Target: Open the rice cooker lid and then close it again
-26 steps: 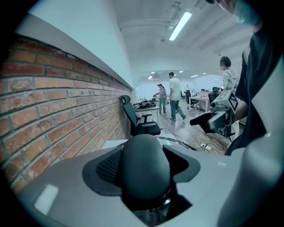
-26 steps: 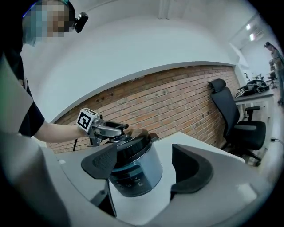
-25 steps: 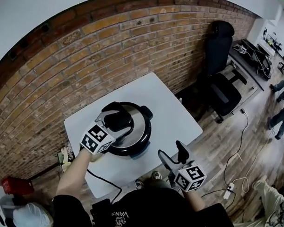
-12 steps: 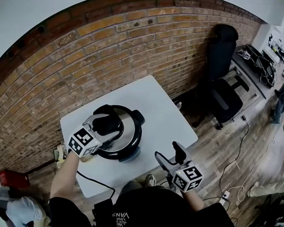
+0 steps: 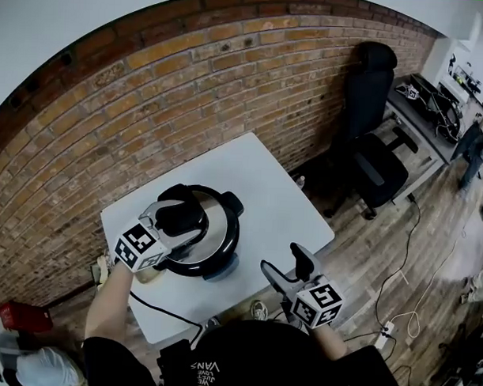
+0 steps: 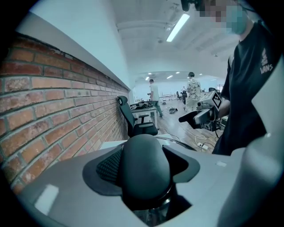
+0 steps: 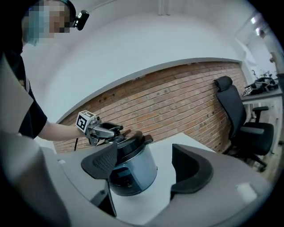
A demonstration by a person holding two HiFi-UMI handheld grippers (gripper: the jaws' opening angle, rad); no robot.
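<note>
The rice cooker [image 5: 212,246], steel with a black lid, stands on the white table [image 5: 258,177], with the lid lying down on the pot. My left gripper [image 5: 180,218] reaches over it from the left, shut on the black lid handle [image 5: 185,214]. In the left gripper view the rounded handle [image 6: 142,155] fills the gap between both pads [image 6: 108,166]. My right gripper [image 5: 289,265] hangs at the table's front edge, open and with nothing in it. Its view shows the cooker [image 7: 133,170] beyond the jaws and the left gripper [image 7: 106,128] on top.
A brick wall [image 5: 150,106] runs close behind the table. A black office chair [image 5: 374,145] stands to the right, and a cluttered desk [image 5: 434,104] beyond it. A black cord [image 5: 170,306] trails off the table's front. Cables lie on the wooden floor [image 5: 405,257].
The head view has shifted, so the table sits lower left in frame. My right gripper drifted slightly along the table's front edge. My left gripper stays on the handle, lid still down.
</note>
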